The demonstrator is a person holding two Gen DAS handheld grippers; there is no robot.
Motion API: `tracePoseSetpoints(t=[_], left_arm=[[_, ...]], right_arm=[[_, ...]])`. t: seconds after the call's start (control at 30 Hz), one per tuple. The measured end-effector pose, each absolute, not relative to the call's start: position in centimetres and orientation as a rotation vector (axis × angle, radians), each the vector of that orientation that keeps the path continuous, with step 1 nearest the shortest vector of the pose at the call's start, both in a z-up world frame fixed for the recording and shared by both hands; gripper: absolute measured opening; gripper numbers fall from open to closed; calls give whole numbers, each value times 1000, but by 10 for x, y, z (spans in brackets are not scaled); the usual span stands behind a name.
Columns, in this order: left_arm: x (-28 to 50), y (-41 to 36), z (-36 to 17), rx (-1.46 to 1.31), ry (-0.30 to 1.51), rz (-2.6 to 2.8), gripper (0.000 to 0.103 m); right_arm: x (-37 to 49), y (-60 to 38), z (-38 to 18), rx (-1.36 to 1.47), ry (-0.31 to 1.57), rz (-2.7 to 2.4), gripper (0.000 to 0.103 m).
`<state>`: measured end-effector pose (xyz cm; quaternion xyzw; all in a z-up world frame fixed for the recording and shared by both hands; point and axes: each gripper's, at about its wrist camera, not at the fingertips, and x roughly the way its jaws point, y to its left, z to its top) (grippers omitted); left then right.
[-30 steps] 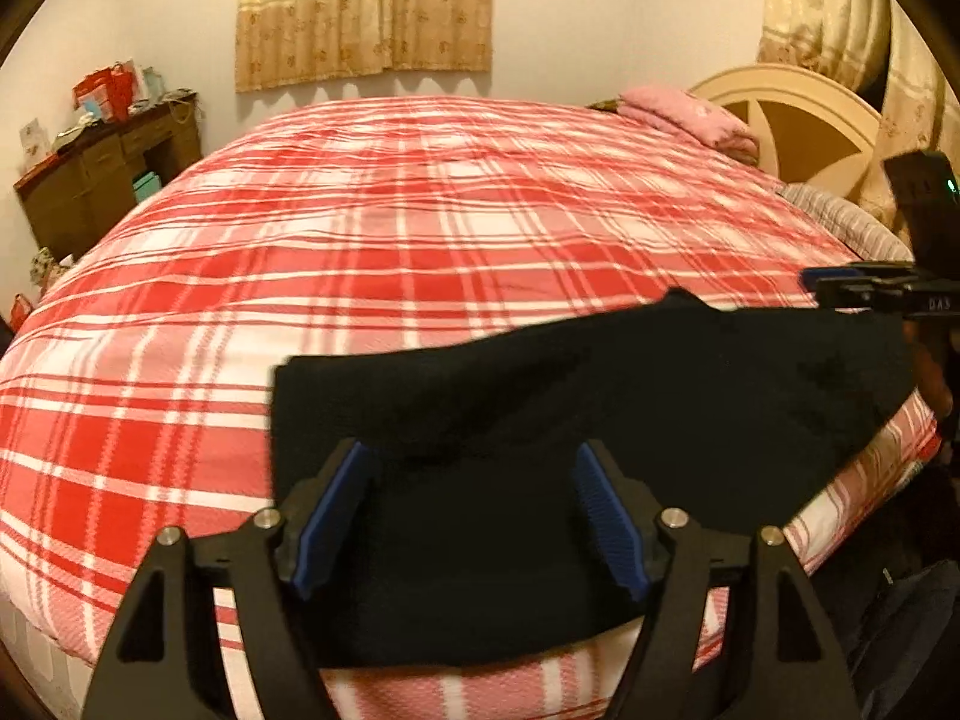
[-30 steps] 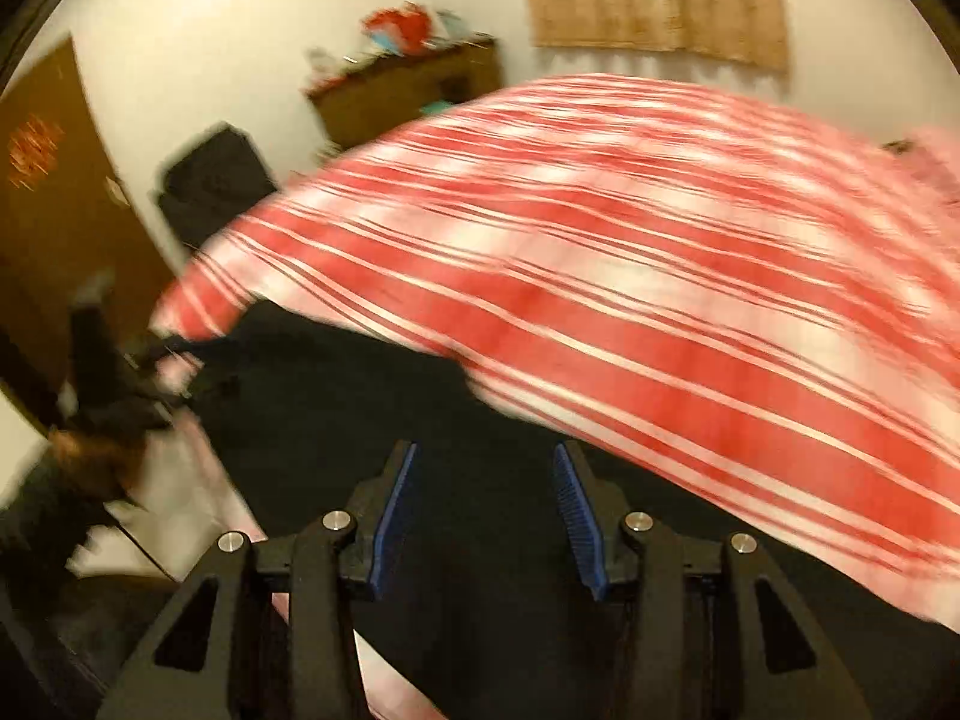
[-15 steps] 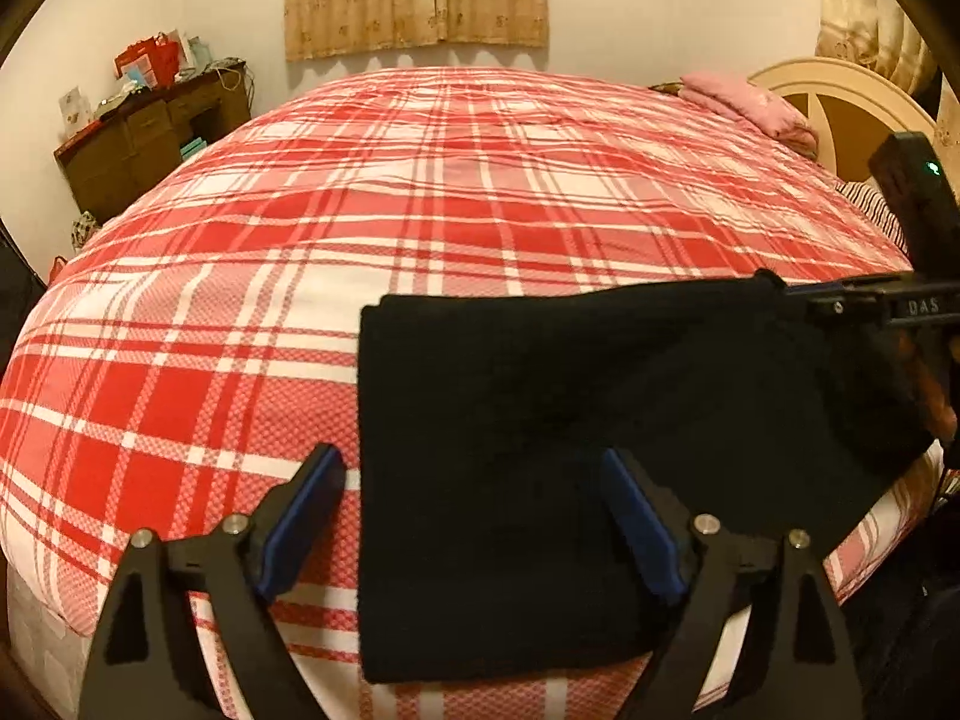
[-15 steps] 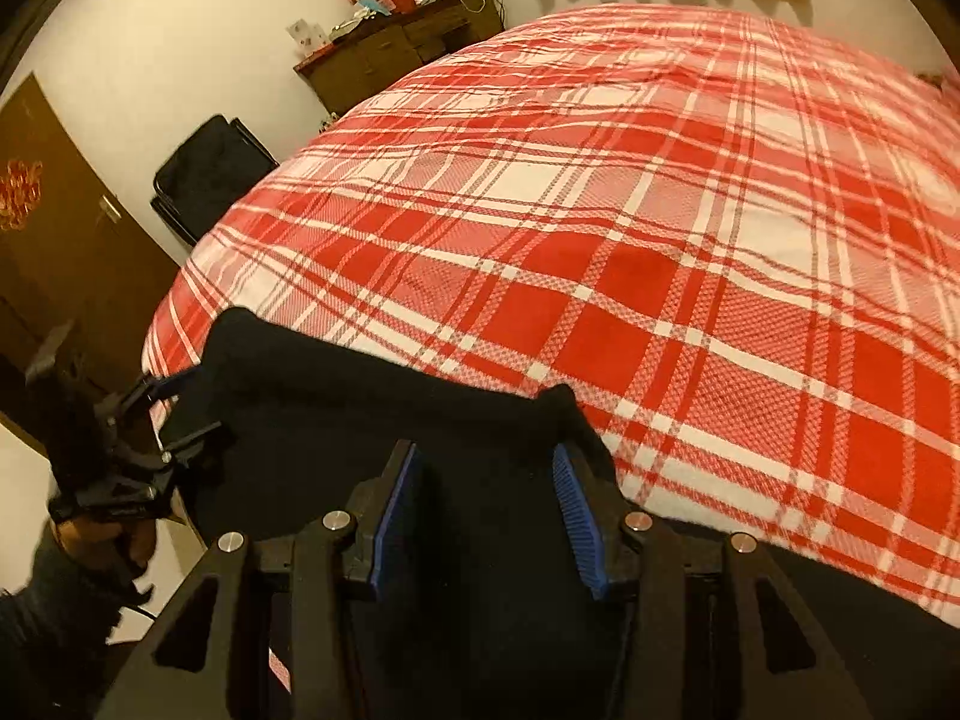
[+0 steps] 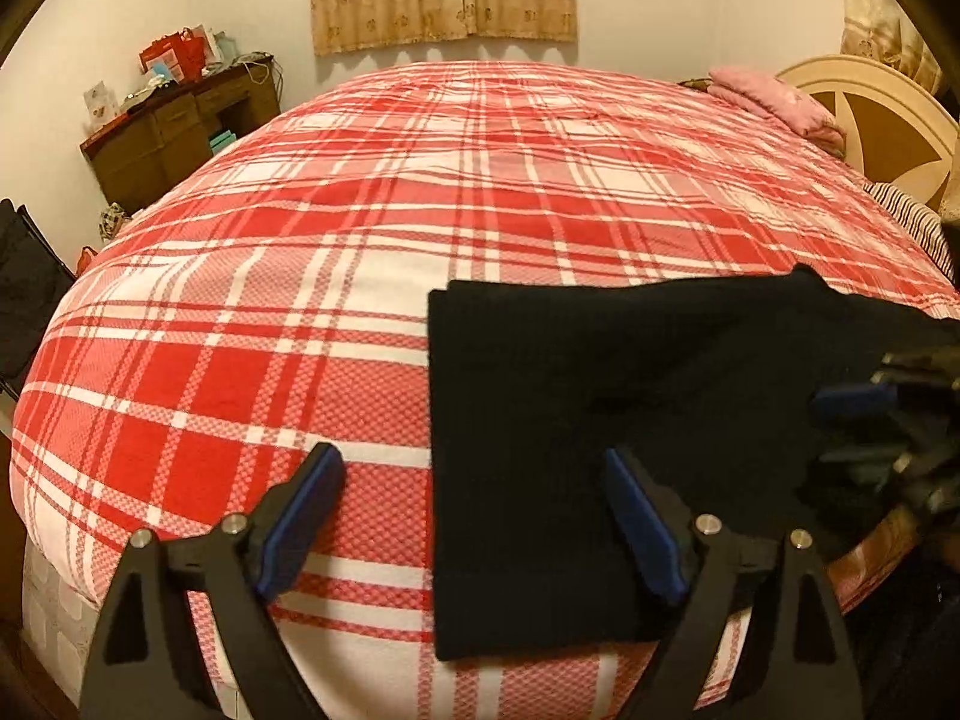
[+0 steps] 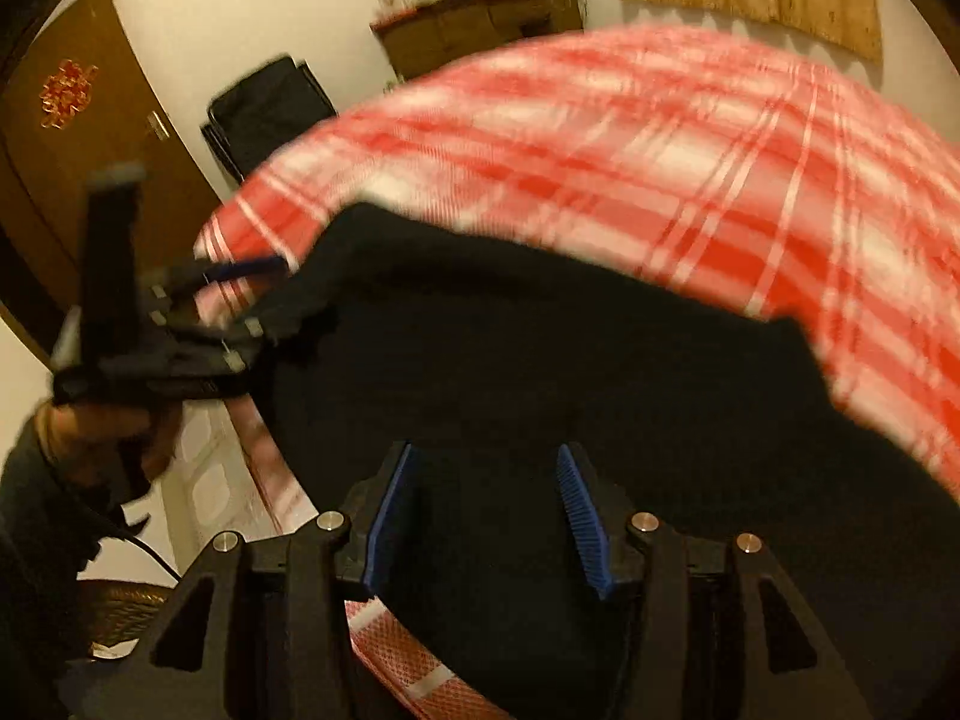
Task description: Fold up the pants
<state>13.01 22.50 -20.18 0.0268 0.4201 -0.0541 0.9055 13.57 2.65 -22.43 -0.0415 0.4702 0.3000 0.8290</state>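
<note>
Black folded pants [image 5: 600, 420] lie flat near the front edge of the bed, its left fold edge straight. My left gripper [image 5: 469, 459] hangs open and wide above that left edge, one finger over the bedcover and the other over the cloth, gripping nothing. In the right wrist view the pants [image 6: 540, 360] fill the foreground. My right gripper [image 6: 486, 451] hovers over their other end with its jaws opening a little; black cloth shows between the pads, which do not press on it. The left gripper [image 6: 264, 300] shows at the pants' far corner, and the right gripper [image 5: 858, 429] is blurred.
A red and white plaid bedcover [image 5: 300, 300] spans the bed. A pink folded cloth [image 5: 774, 99] lies by the cream headboard [image 5: 870, 108]. A brown dresser [image 5: 174, 132] stands at the back left. A black chair [image 6: 264, 114] and a brown door [image 6: 72, 138] stand beyond the bed's corner.
My left gripper's jaws have widened, and it has drifted left to straddle the pants' left edge. My right gripper has swung down and closer over the pants' right end.
</note>
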Motion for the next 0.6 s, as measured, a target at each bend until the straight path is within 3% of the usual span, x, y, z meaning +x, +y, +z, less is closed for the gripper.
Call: tracePoseSetpoints(t=[0.6], left_arm=[[117,211,-167,51,781,-120,91]], right_arm=[[128,-8,-207,-93,876,440,56]])
